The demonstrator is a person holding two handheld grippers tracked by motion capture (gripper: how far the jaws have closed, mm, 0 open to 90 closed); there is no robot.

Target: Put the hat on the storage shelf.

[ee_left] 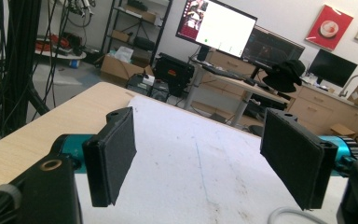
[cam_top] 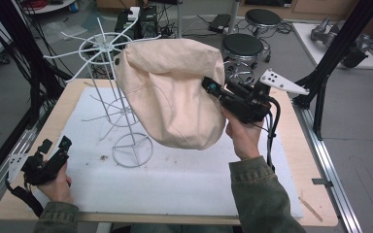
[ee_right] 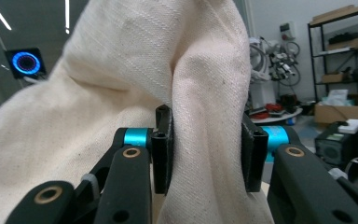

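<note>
Two grippers work over a white mat [cam_top: 175, 184]. At 3 o'clock the right gripper [cam_top: 209, 86] pinches a fold of the cream bag [cam_top: 170, 92], which hangs on the wire rack [cam_top: 111, 73] at mid-table. At 8 o'clock the left gripper [cam_top: 56, 145] rests with jaws spread wide, nothing between them.

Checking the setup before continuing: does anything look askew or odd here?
The cream fabric bag hangs lopsided on the white wire rack, caught at one side, with a fold pinched in the right tool. Dark specks dot the white mat.
</note>
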